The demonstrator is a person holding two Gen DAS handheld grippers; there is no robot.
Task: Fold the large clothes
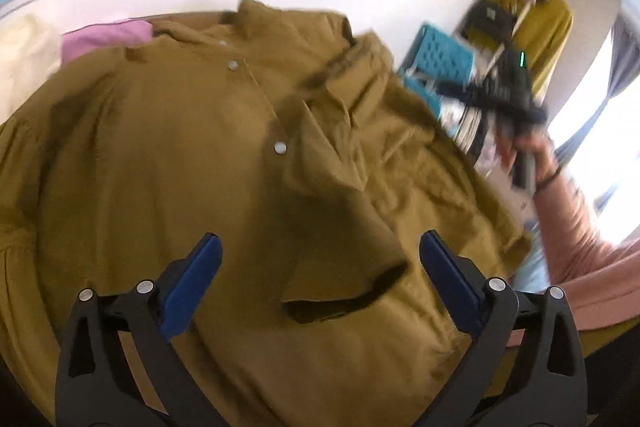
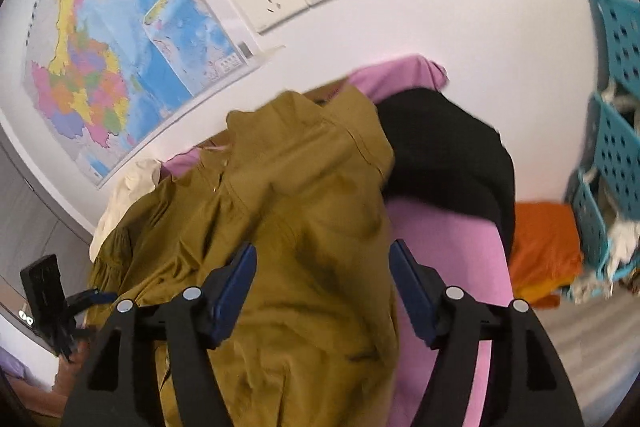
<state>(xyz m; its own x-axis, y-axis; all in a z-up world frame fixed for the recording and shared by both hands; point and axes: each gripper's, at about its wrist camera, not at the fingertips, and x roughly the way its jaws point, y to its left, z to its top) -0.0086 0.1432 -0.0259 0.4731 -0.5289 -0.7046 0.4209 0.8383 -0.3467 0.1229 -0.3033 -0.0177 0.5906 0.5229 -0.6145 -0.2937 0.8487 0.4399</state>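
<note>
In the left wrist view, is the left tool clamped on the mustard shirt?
No. The left tool stands wide open above the mustard shirt, its blue pads clear of the cloth.

On my left gripper [image 1: 320,251] I note black plastic finger arms with triangular cut-outs, blue pads [image 1: 196,285] on the inner faces, and round silver pivot screws at each linkage. My right gripper [image 2: 323,275] is built the same: black arms, blue pads, silver screws. In the left wrist view its black body carries a small green light, blurred. The hand [image 1: 524,151] gripping it wears a thin dark band at the wrist and a loose pink sleeve [image 1: 580,247] behind it.
</note>
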